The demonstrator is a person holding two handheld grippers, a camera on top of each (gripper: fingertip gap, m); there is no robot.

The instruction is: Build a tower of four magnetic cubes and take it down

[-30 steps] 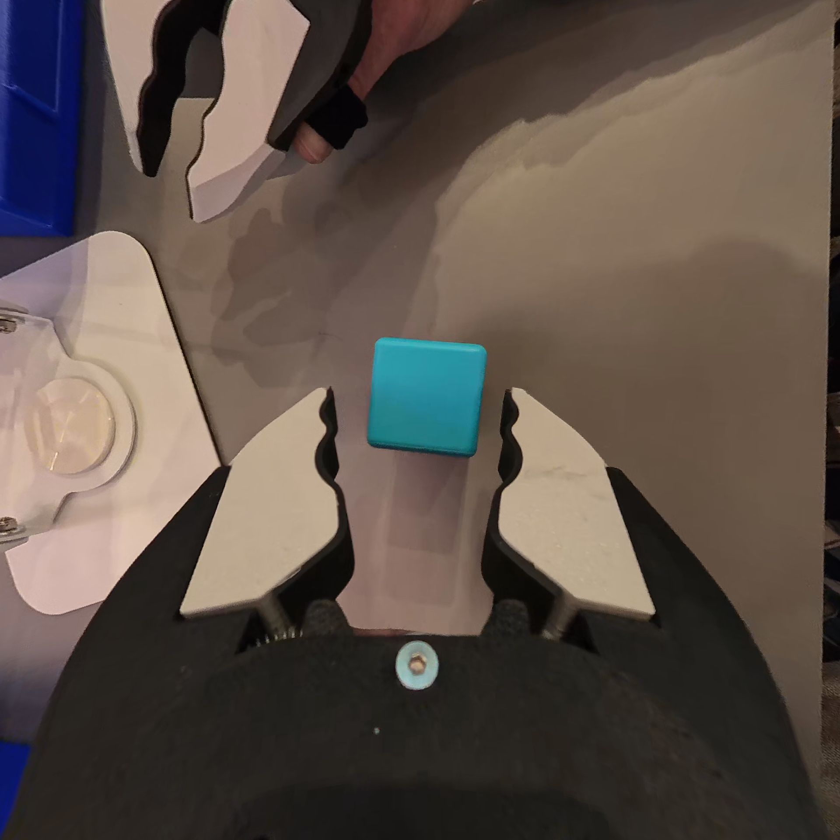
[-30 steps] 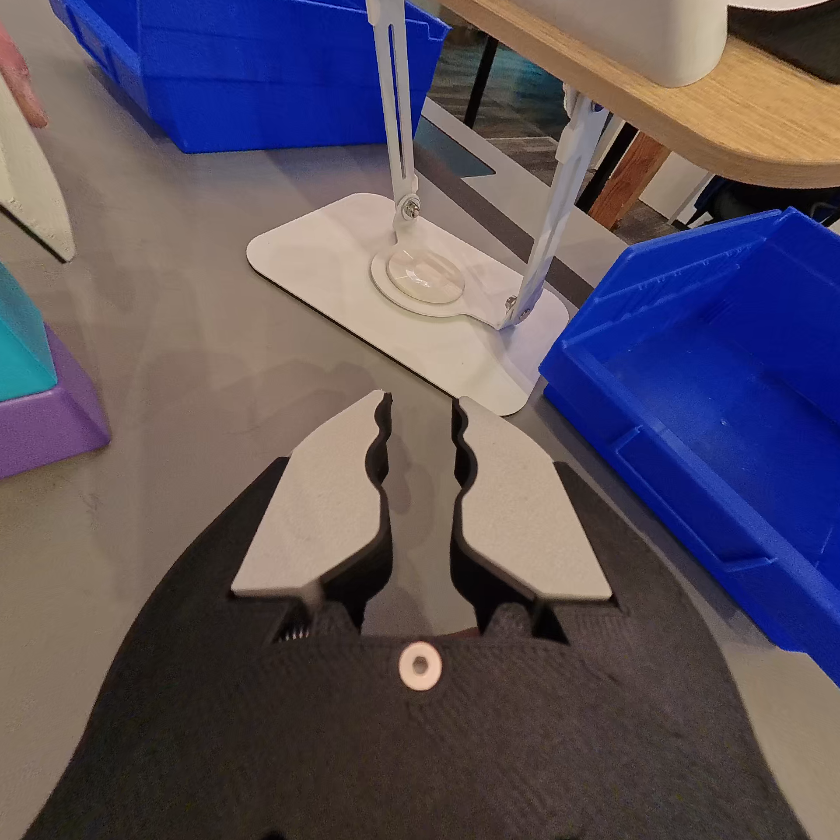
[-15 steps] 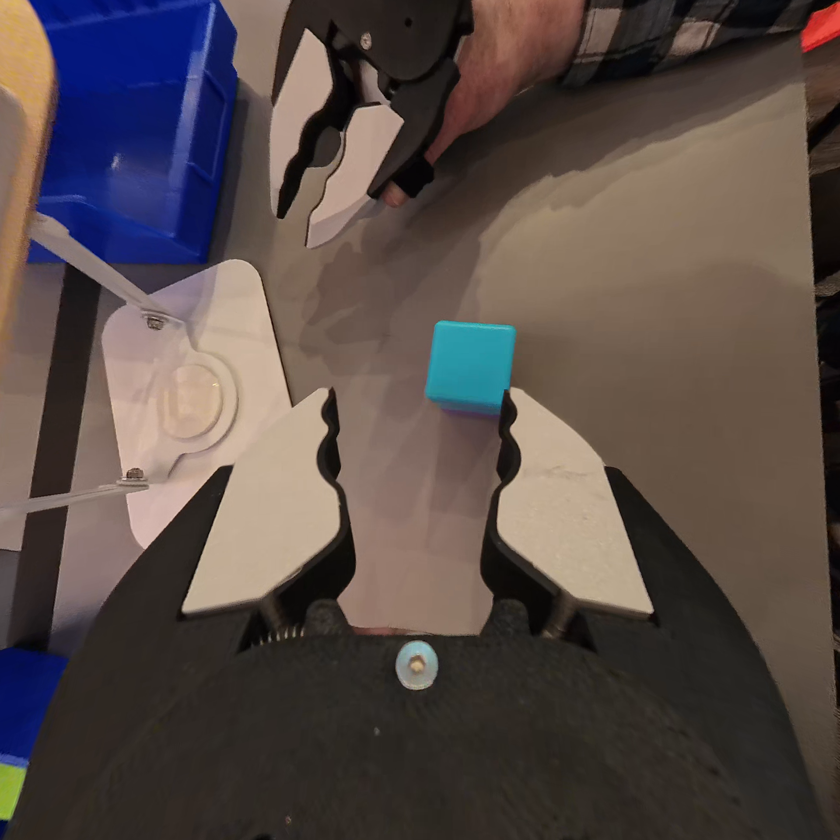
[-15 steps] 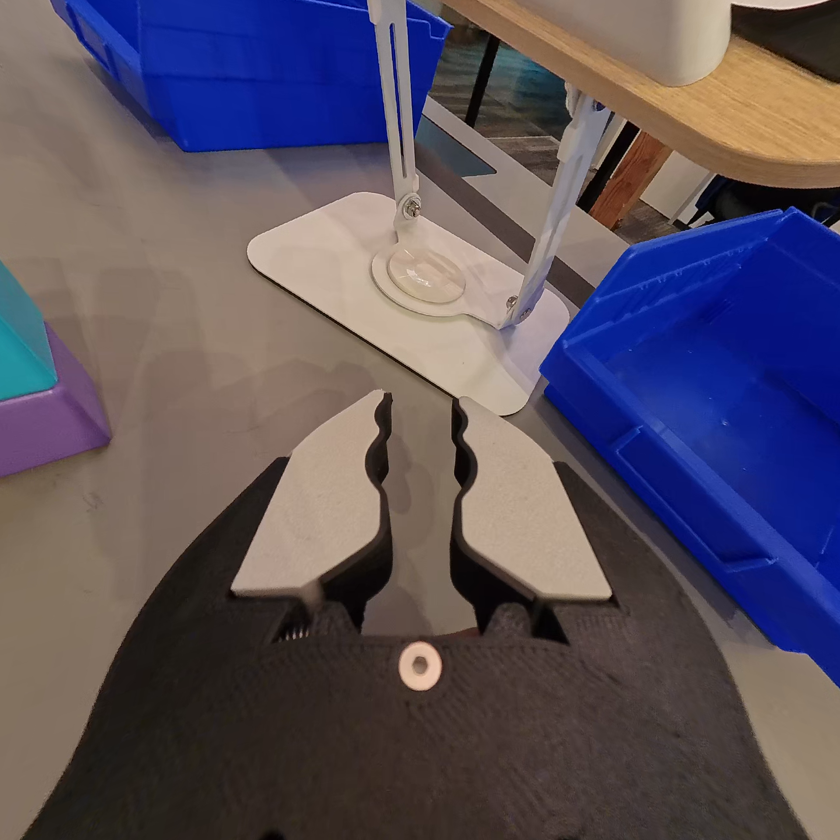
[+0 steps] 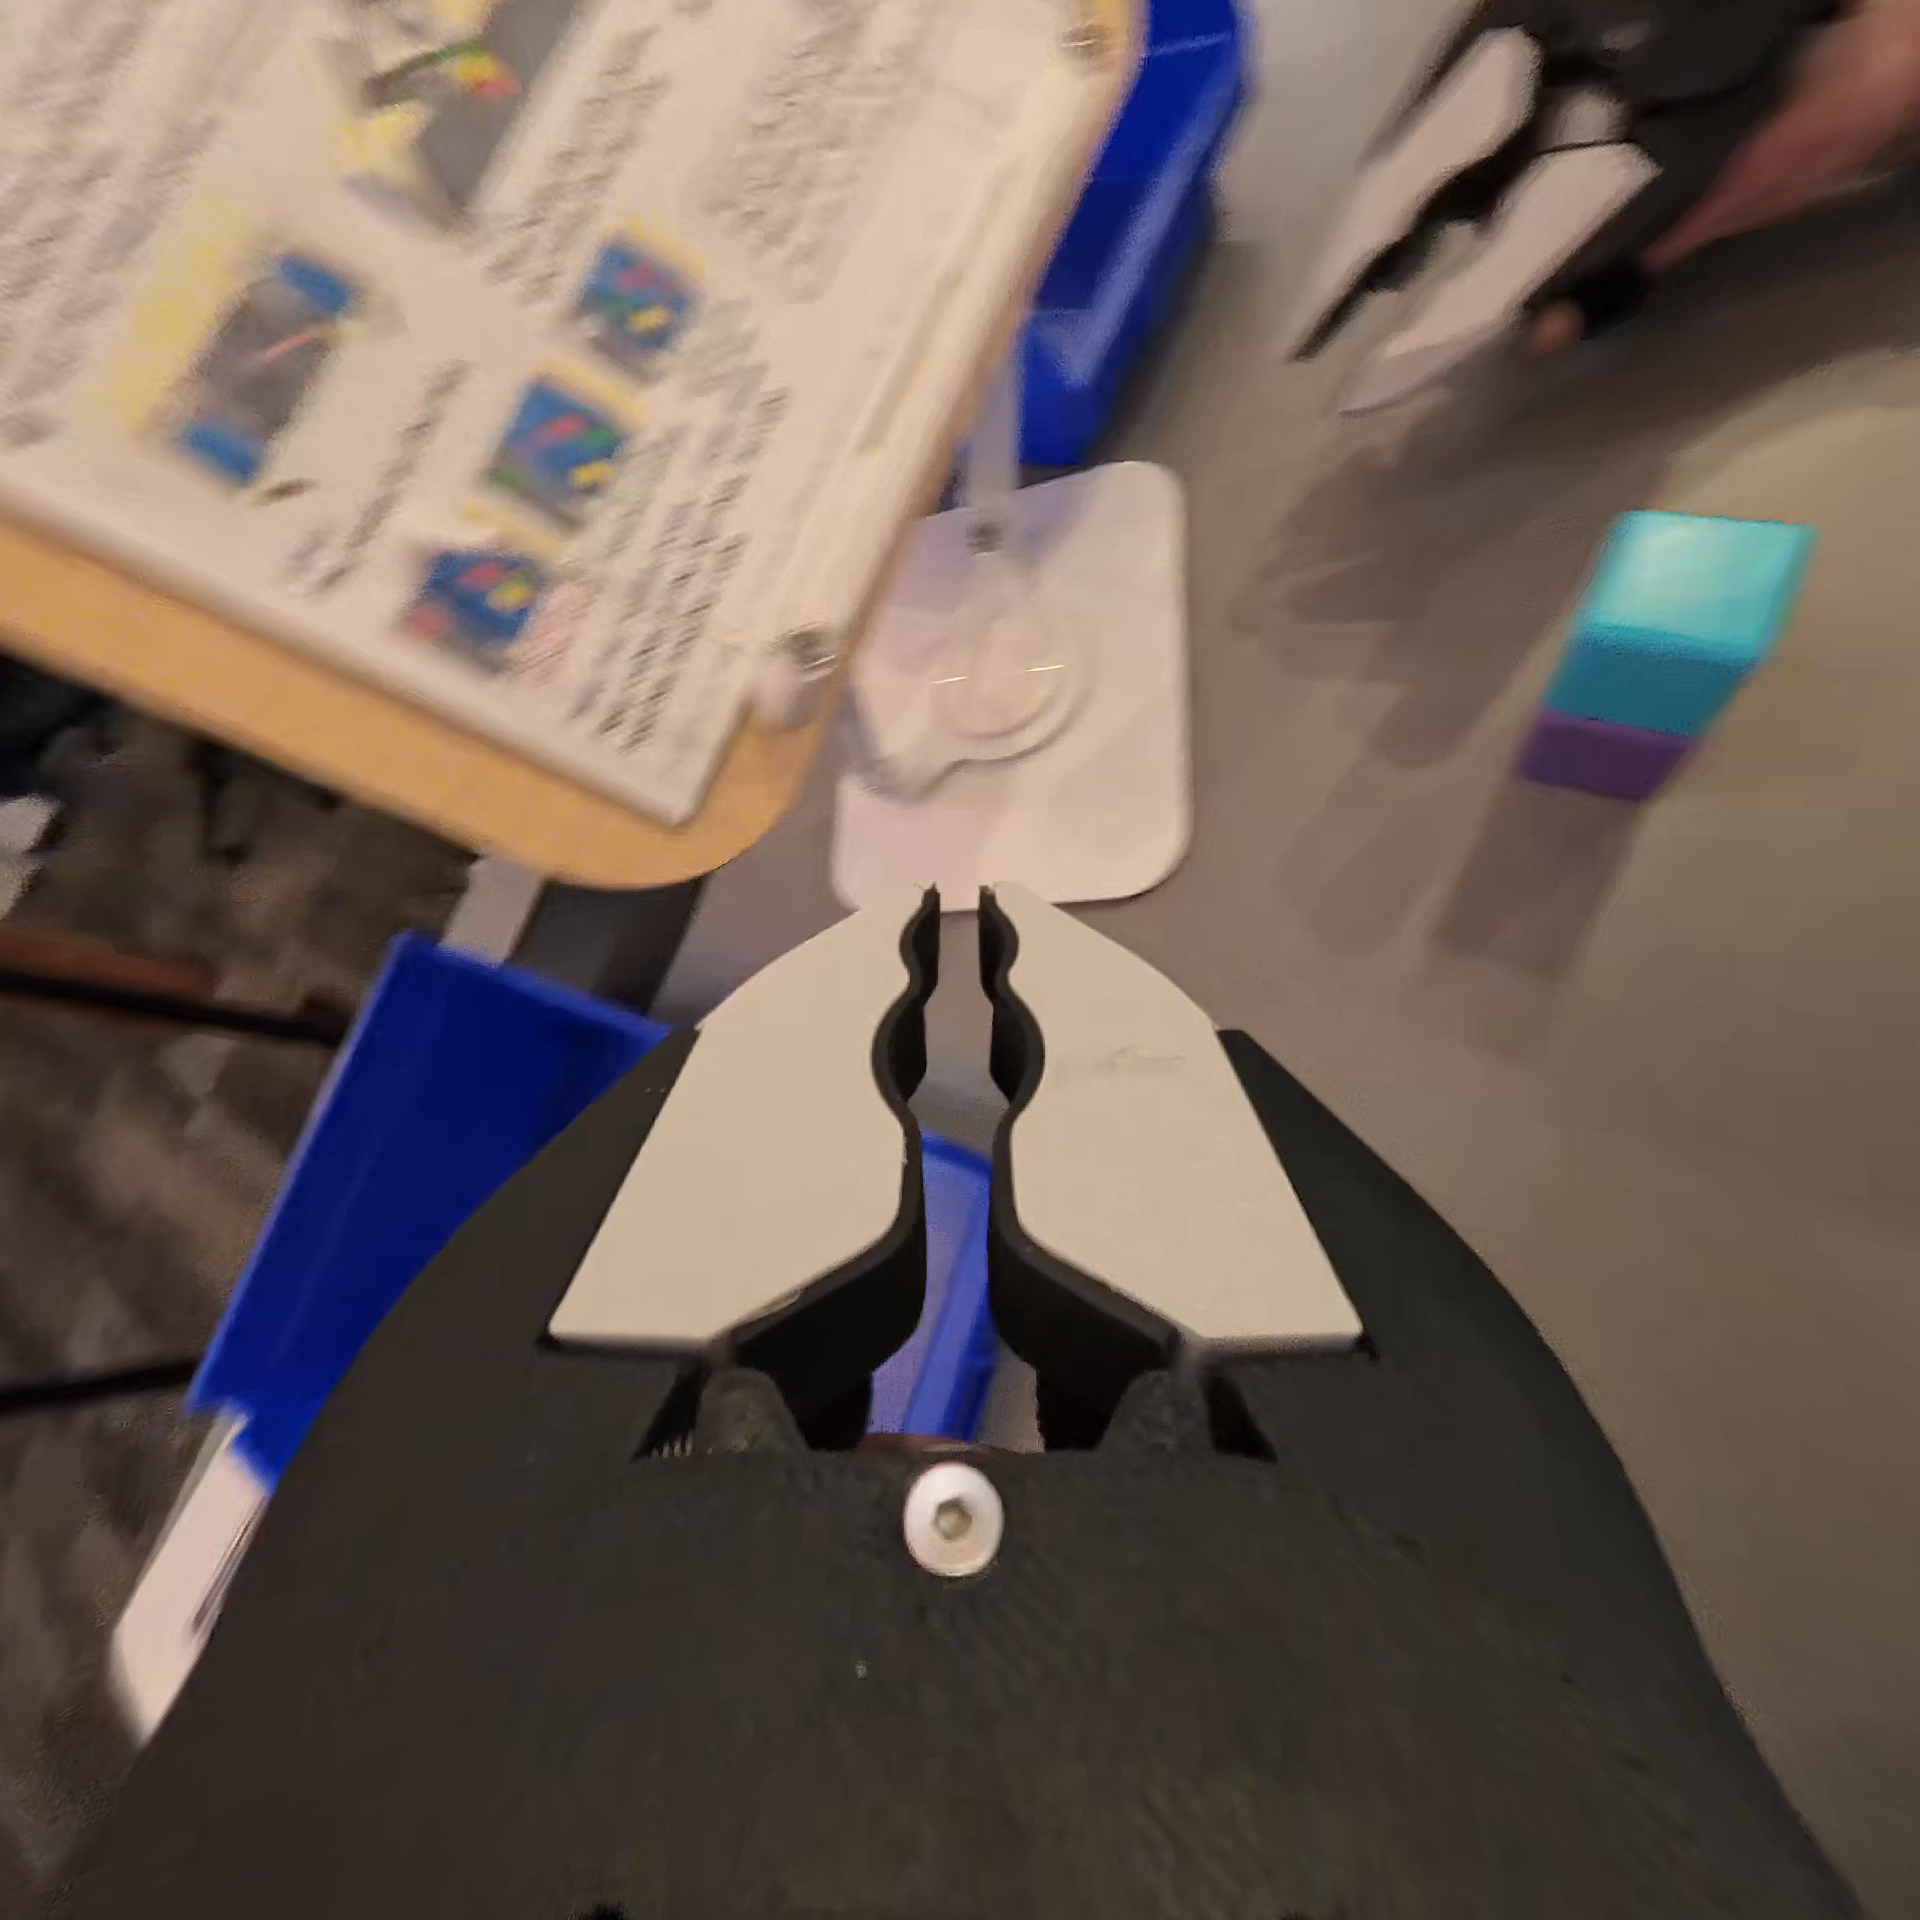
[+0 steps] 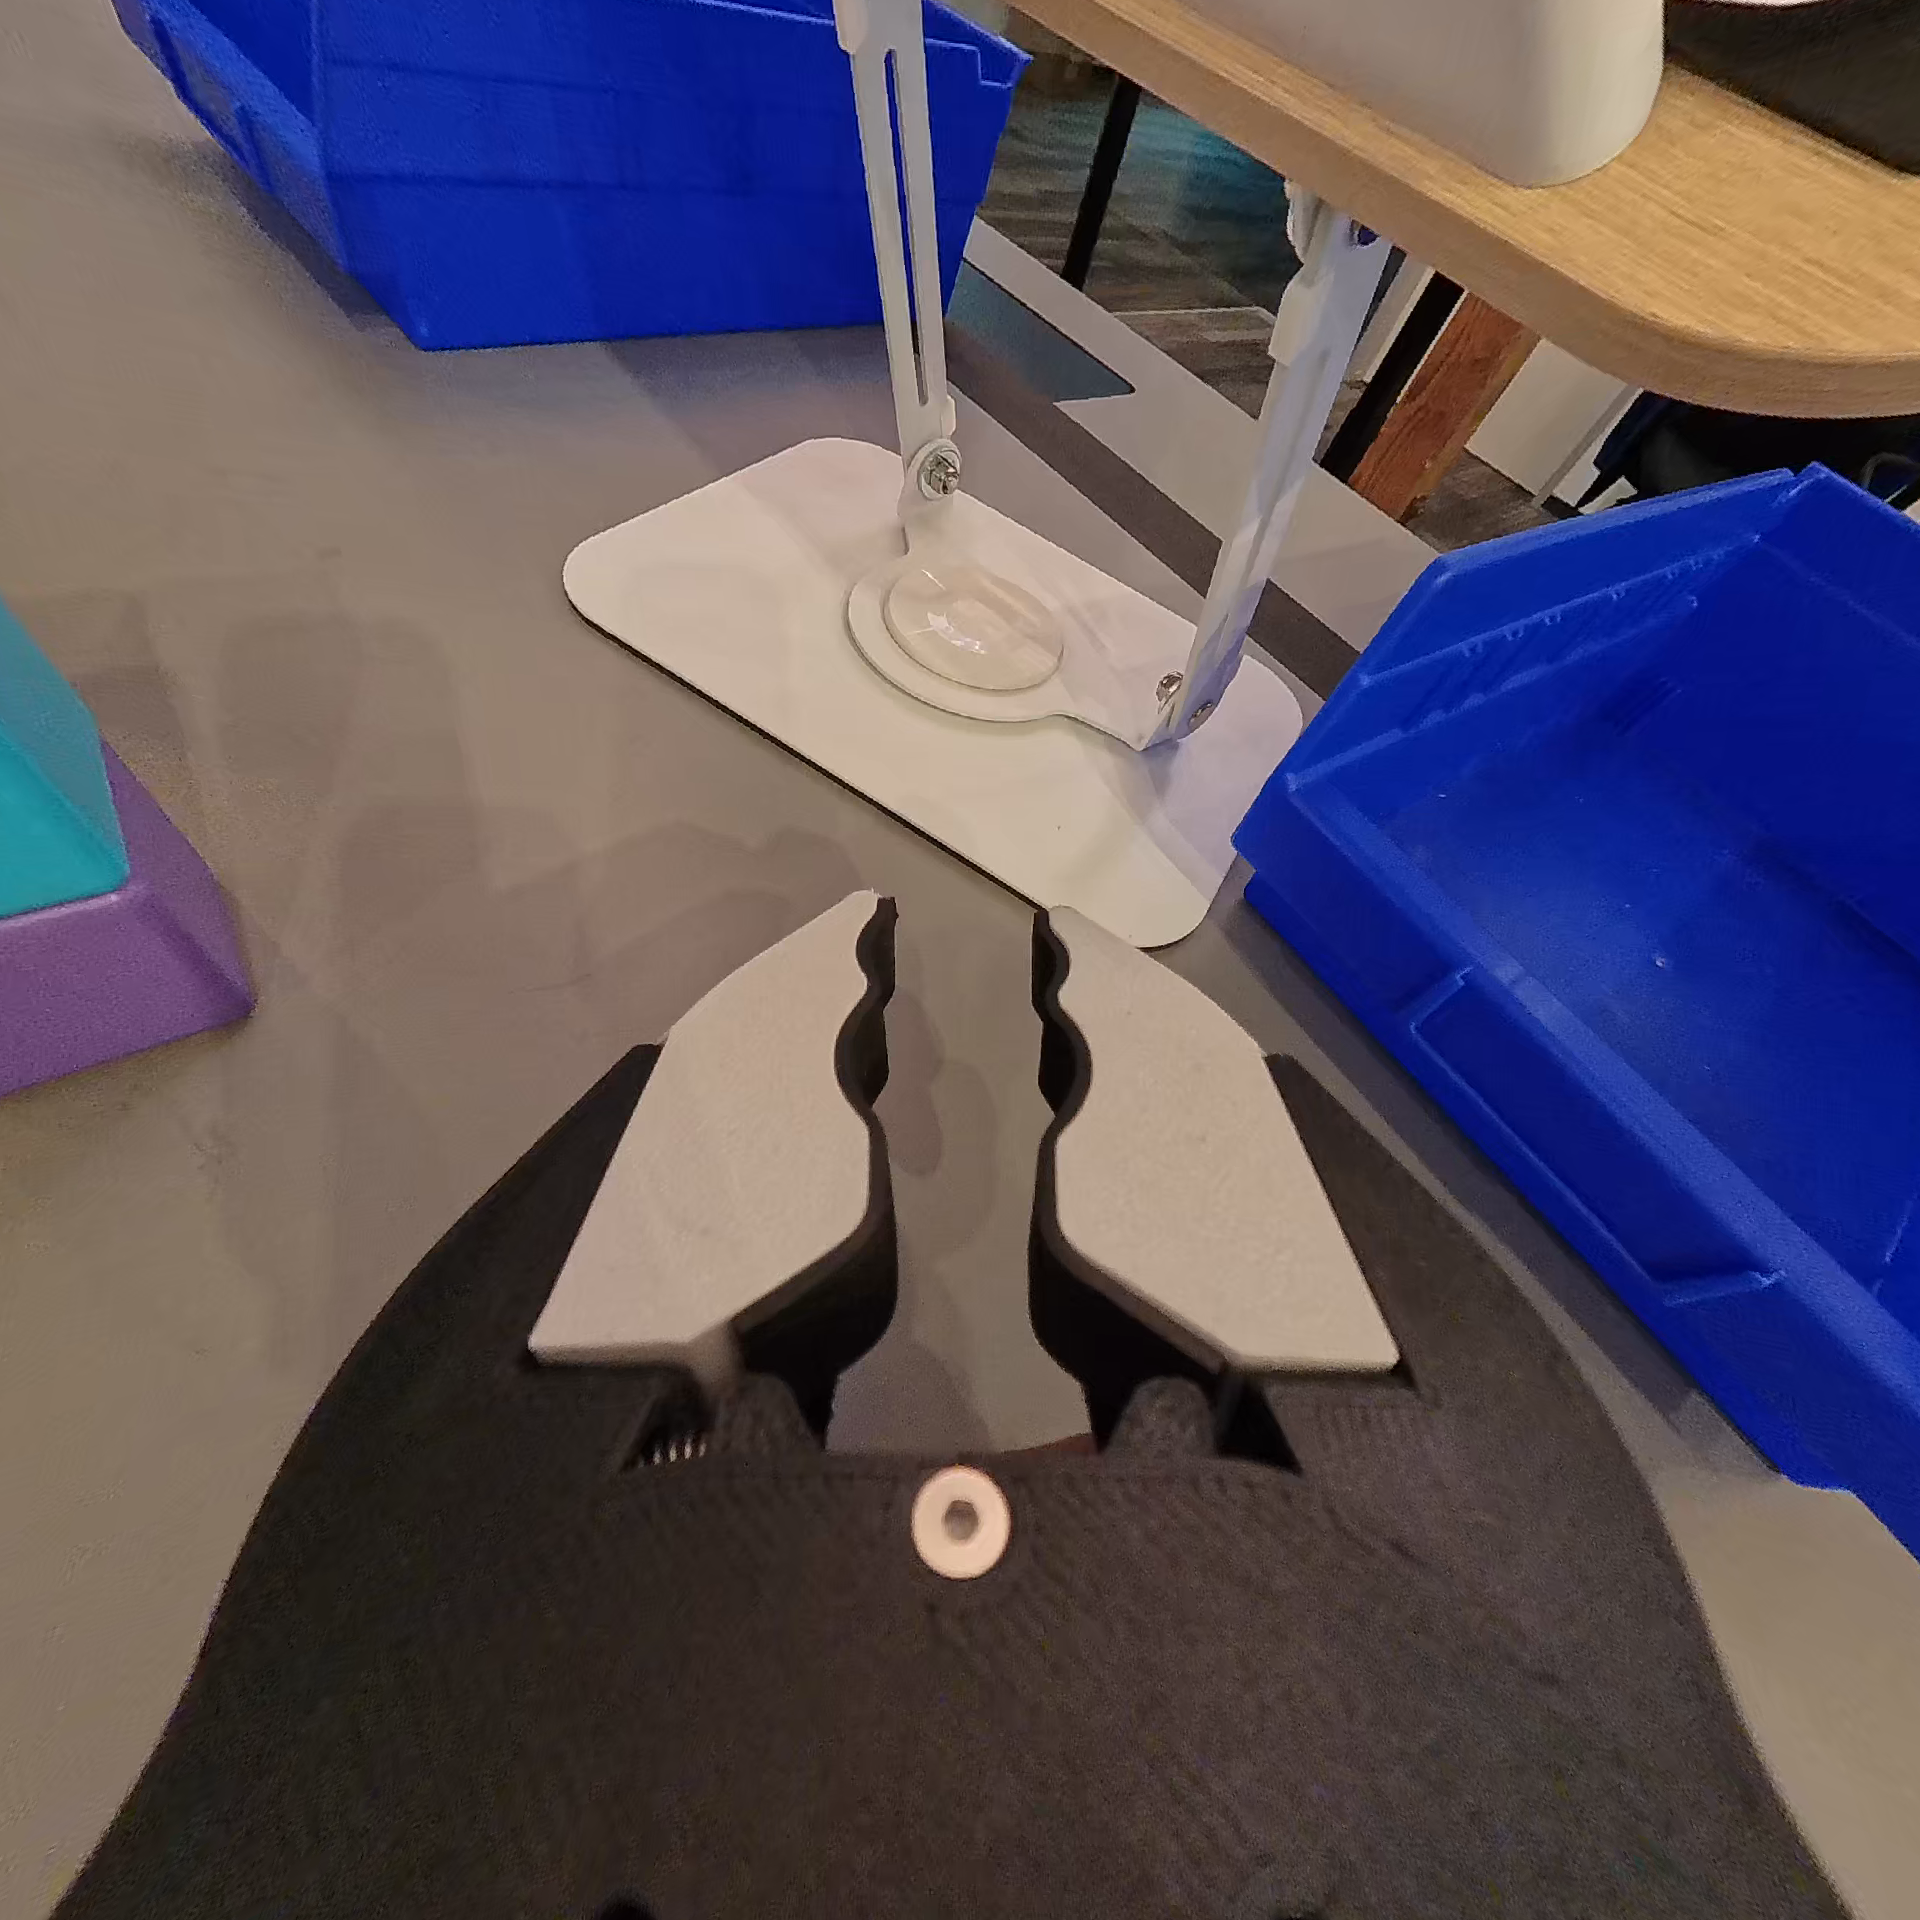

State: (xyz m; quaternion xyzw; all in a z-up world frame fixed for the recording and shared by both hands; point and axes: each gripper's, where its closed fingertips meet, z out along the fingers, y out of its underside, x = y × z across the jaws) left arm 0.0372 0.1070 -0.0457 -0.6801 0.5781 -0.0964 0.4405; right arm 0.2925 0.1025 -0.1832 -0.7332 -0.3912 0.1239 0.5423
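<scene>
The blue bin (image 6: 1621, 935) on the right side of the right wrist view is open on top, and nothing lies in the part of it that shows. A second blue bin (image 6: 582, 177) stands at the far left, but only its outer wall shows, so I cannot tell what is inside. In the left wrist view a blue bin (image 5: 436, 1122) sits under the left gripper (image 5: 958, 896); most of it is covered by the gripper body, and its content is hidden.

The left wrist view shows the stack from the side: a teal cube (image 5: 1673, 634) sits on a purple cube (image 5: 1595, 756), standing on the grey table (image 5: 1558, 1143), well to the right of the left gripper. It also shows a board with printed pages (image 5: 499, 343) on the white stand (image 5: 1039, 821), and the right gripper (image 5: 1340, 353) far off with a hand (image 5: 1787, 177) behind it. This view is strongly blurred.

The right wrist view is sharp, but the stack is cut by the left edge: only a corner of the teal cube (image 6: 47, 790) and of the purple cube (image 6: 114, 977) shows. It shows the stand base (image 6: 748, 623) with its two thin legs and a wooden tabletop (image 6: 1662, 239) behind.

The jaws of the left gripper are almost together, with only a thin gap and nothing between them. The jaws of the right gripper (image 6: 961, 914) stand a little apart and hold nothing.
</scene>
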